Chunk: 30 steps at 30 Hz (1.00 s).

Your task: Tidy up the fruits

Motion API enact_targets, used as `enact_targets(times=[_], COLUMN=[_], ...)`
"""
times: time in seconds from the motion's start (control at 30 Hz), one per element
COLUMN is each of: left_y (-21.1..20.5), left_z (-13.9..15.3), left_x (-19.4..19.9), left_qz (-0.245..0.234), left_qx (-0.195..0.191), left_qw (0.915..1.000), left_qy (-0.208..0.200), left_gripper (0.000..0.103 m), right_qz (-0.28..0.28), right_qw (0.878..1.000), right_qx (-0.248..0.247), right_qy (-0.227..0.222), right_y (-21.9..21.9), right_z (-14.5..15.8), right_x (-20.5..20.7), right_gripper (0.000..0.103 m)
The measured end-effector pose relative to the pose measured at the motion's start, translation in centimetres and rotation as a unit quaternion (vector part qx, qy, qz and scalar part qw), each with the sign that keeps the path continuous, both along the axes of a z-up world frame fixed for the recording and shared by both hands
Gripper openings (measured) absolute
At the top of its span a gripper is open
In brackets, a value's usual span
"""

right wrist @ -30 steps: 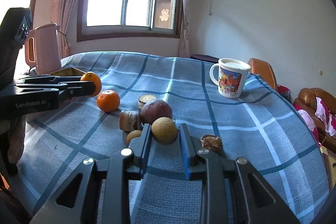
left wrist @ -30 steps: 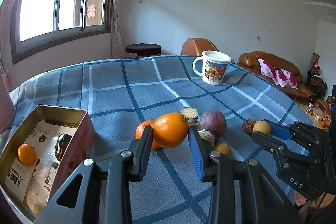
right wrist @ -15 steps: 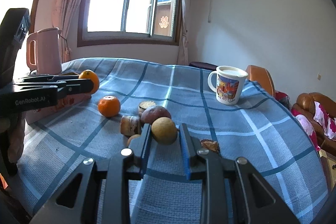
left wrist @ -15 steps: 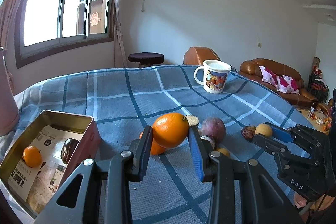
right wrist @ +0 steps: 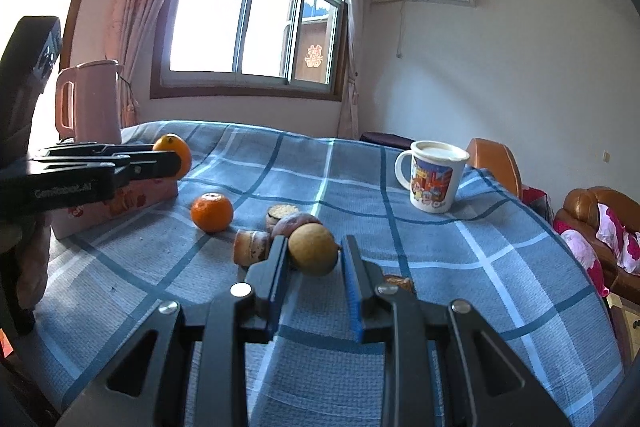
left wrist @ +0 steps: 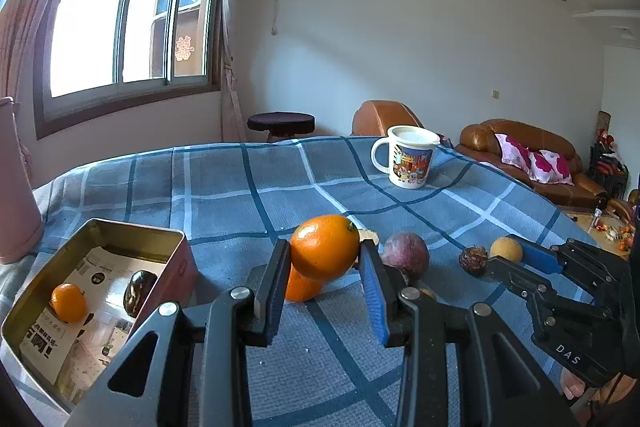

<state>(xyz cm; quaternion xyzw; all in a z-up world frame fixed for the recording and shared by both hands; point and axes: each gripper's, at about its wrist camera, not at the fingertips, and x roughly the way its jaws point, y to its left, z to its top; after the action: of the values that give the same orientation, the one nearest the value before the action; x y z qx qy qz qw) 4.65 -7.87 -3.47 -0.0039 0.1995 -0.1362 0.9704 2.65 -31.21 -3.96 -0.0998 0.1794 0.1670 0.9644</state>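
We see our left gripper [left wrist: 324, 267] squeezing a big round orange [left wrist: 325, 247] between its two jaws, up off the blue checked cloth [left wrist: 248, 195]. Our right gripper [right wrist: 314, 259] is squeezing a small round yellow-brown fruit [right wrist: 313, 254] between its jaws, also up off the cloth.

To the left of the left jaws, and lower, sits an open gold metal tin with red sides [left wrist: 132, 231]. Inside it, on printed paper, lie a small orange tangerine [left wrist: 69, 302] and a dark shiny oval fruit [left wrist: 139, 287]. They lie near each other but do not touch.

Just behind and under the held orange, another small orange fruit [left wrist: 300, 287] rests on the cloth. To the right of the left jaws is a round purple-red fruit [left wrist: 406, 254], and past it a dark wrinkly dried fruit [left wrist: 473, 261].

Far ahead of both jaws stands a white mug with a cartoon picture [left wrist: 408, 163]. It looks full of something pale, nearly to the top; we cannot tell what.

Far to the left of the right jaws stands a tall pink jug with a handle [right wrist: 90, 103]. We cannot see inside it
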Motion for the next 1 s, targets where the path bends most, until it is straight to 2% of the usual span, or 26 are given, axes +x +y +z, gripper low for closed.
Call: enact_targets(times=[0.57,1.0], left_y=[0.8,2.4], left_z=[0.5,1.3], left_x=[-0.8,-0.9], left_qz=[0.017,0.041], left_qx=[-0.011,-0.007], left_qw=[0.9997,0.999], left_qy=[-0.017,-0.016], left_gripper=[0.037,0.037], right_qz=[0.004,0.036], right_qw=[1.0,0.999], right_qx=[0.014,0.001], right_qy=[-0.027,-0.038], right_y=[-0.1,2.9], right_z=[0.9,3.1], right_x=[-0.7,-0.3], right_gripper=[0.029,0.029])
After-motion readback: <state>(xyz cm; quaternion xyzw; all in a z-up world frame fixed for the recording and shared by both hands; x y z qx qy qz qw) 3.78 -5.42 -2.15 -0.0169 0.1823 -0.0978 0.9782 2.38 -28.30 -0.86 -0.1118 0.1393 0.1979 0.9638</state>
